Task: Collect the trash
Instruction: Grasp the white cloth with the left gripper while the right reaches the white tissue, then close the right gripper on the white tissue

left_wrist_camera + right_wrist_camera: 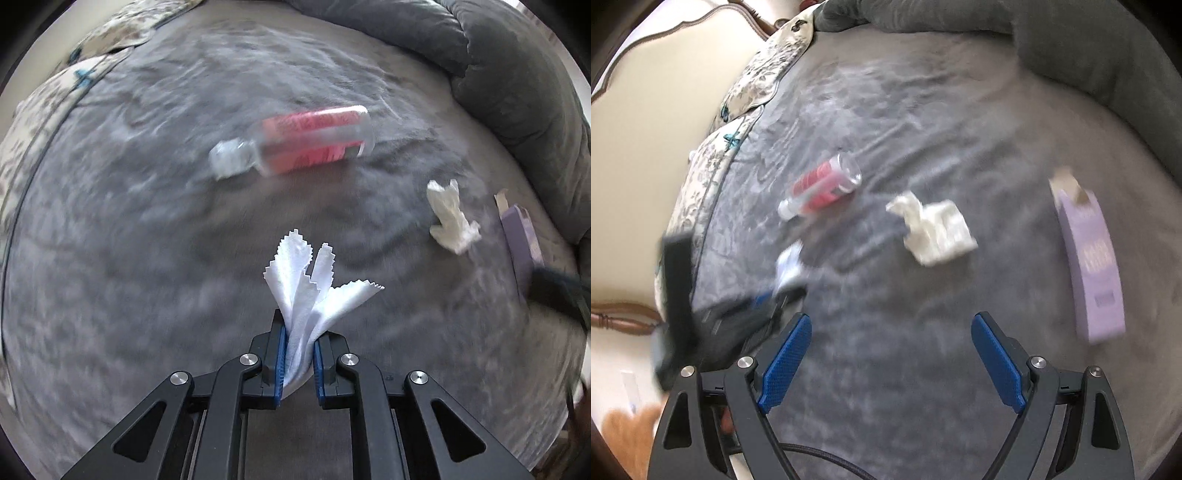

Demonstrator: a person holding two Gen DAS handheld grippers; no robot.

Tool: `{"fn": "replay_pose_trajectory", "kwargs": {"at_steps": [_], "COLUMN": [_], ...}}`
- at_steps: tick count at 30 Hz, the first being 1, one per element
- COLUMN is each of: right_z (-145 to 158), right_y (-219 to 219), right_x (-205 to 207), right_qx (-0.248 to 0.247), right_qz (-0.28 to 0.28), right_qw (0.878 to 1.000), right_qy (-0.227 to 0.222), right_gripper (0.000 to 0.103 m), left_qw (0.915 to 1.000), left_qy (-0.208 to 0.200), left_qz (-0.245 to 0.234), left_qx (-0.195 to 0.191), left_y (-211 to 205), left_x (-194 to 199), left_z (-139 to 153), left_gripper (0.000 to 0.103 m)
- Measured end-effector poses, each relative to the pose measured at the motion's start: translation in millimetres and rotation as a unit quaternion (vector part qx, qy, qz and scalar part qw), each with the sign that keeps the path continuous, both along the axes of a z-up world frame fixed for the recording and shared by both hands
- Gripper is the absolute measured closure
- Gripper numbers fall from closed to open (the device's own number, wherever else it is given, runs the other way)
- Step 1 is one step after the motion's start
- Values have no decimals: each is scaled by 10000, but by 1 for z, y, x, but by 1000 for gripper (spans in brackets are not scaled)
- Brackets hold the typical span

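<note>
Cloth [314, 291], white with pinked edges, is pinched between the blue pads [280, 363] of the left claw [298, 363], whose jaws are closed nearly all the way onto it; its loose ends fan out beyond the fingertips, clear of the blanket [147, 258]. In the right wrist view the same cloth [788, 267] shows only as a white blur at the tip of the left claw [775, 291], so little more can be said of it there.

Past the cloth a clear bottle [295, 142] with a red label lies on its side on the grey blanket, cap toward the left of the left wrist view. To the right of it, apart from it, lies a crumpled tissue [452, 218], and beyond that, near the rolled edge of a dark grey duvet [517, 92], a lilac box [521, 243] with an open flap.

The right claw [890, 362] hangs over bare blanket [886, 369] with its jaws spread wide and nothing between them. Ahead of it lie the tissue [932, 230] and, further left, the bottle [822, 190]; the box [1089, 258] lies to the right. A floral pillow [738, 122] borders the blanket on the left, against what seems to be a cream headboard [646, 147].
</note>
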State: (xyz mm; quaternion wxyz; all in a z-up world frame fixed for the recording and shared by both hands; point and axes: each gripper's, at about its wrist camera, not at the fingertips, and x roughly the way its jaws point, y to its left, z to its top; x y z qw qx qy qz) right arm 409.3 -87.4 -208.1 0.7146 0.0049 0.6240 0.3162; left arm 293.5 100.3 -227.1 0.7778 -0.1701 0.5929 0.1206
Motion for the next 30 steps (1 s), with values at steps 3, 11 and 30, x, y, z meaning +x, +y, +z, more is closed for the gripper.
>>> {"fn": "replay_pose_trajectory", "kwargs": {"at_steps": [3,11,30], "right_z": [-16,-75,21], "right_y": [18,52,83], "right_x": [17,46,-35], "right_qx": [-214,-798,-793], "right_qz": [66,225,1461], "right_qw": [9997,9965,9786], "right_qy": [-32,111,-1212], "right_gripper": [15,17,93], "left_qw": [9998,9987,9944], "left_qy": [60,39,-122], "left_qz": [160,453,985], "left_qx": [-131,-222,-362], "left_y": [-3,7,35], "left_x": [-21,-49,-98], "left_z": [-3,-2,-9], "left_gripper": [90,90,90]}}
